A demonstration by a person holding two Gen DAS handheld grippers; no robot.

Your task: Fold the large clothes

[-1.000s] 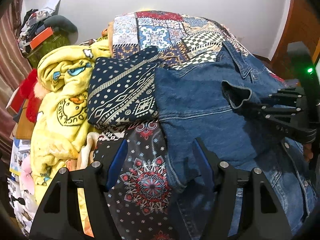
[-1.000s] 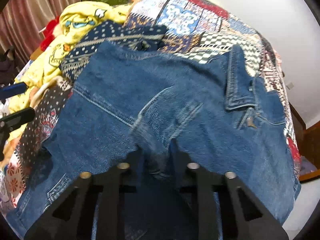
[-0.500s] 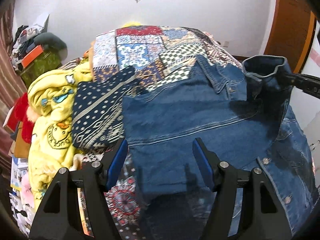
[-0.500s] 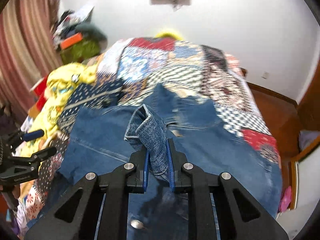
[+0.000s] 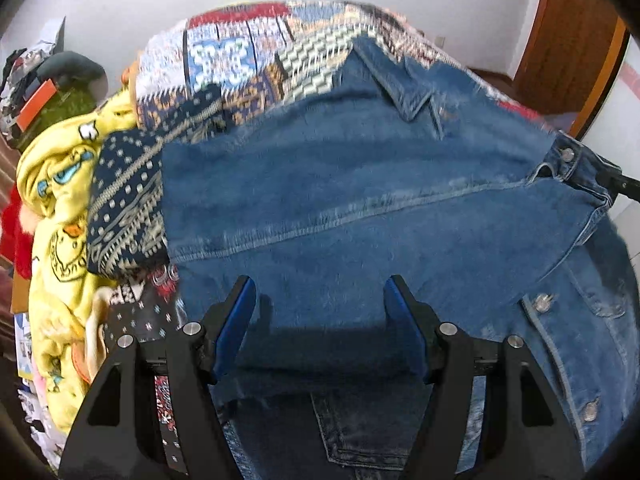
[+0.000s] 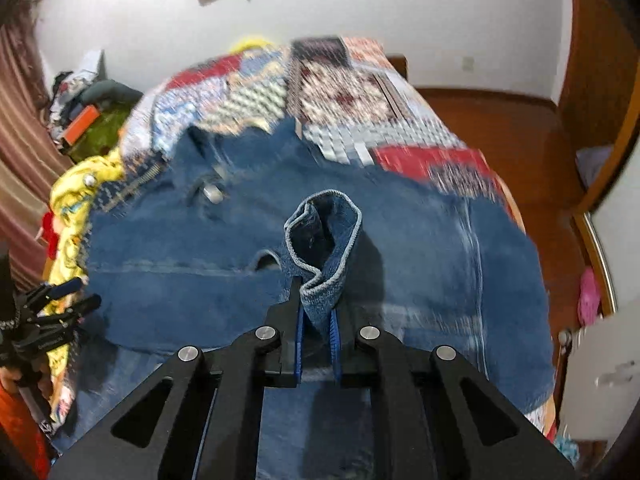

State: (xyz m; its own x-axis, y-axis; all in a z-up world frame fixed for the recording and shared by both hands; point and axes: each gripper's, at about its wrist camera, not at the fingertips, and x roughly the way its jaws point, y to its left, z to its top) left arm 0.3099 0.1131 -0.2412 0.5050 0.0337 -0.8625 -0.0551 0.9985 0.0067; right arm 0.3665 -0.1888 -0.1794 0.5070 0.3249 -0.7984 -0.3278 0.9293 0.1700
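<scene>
Hardly any lettering can be read. On the crumpled yellow cartoon-print blanket [image 5: 60, 208], left of the left tool's fingers, a ring of dark letters is printed around a round emblem; only fragments are seen, and no whole word can be made out with certainty. On the black body of the left tool [image 6: 44, 334], seen at the left edge of the right wrist view, small pale lettering is printed, too blurred to be read.

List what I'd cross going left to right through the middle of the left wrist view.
Yellow cartoon blanket → navy patterned cloth → denim jacket → its buttoned cuff → tip of the right gripper at the right edge.
</scene>
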